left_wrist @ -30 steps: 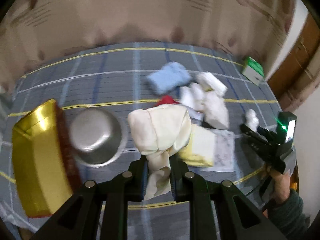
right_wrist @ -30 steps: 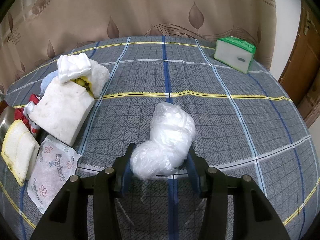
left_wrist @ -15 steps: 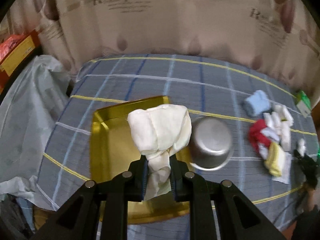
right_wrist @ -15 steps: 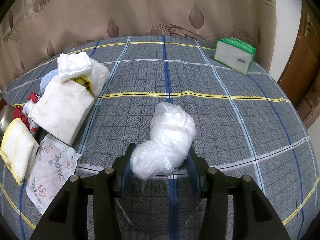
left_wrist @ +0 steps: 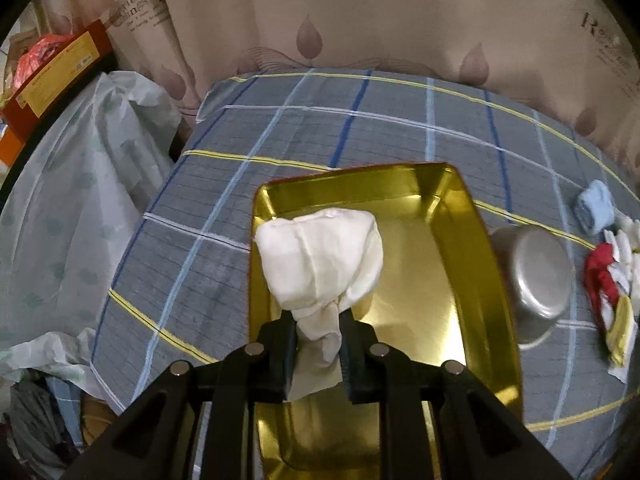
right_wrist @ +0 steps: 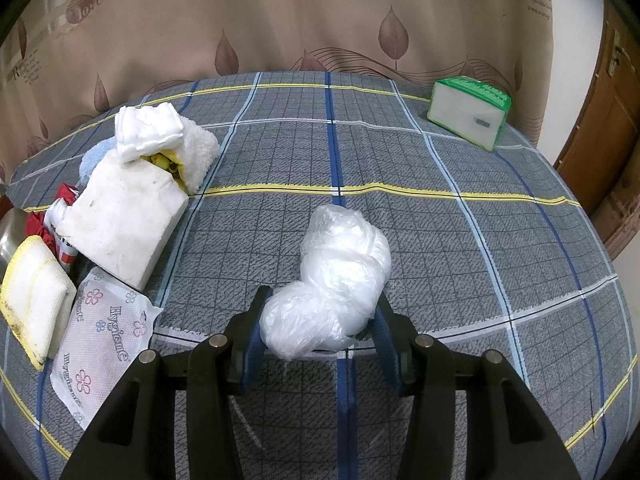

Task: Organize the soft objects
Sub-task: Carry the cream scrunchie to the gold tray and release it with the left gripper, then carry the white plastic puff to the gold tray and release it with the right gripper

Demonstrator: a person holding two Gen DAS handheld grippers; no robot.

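Observation:
My left gripper (left_wrist: 318,334) is shut on a cream cloth bundle (left_wrist: 320,256) and holds it above the gold tray (left_wrist: 492,280) on the plaid table. My right gripper (right_wrist: 320,330) is shut on a crumpled clear plastic bag (right_wrist: 338,284), low over the table. A pile of soft items lies at the left of the right wrist view: a white sponge block (right_wrist: 124,216), a white fluffy cloth (right_wrist: 148,132), a yellow-edged cloth (right_wrist: 32,300) and a hygiene pad packet (right_wrist: 104,336).
An upturned steel bowl (left_wrist: 536,280) sits right of the tray, with a blue cloth (left_wrist: 594,208) and red and white items (left_wrist: 604,280) beyond. A green tissue box (right_wrist: 468,112) stands at the far right. Plastic-covered clutter (left_wrist: 76,208) lies past the table's left edge.
My left gripper has swung left with the cream cloth, from over the soft pile and bowl to above the gold tray. The right gripper has stayed still with the plastic bag.

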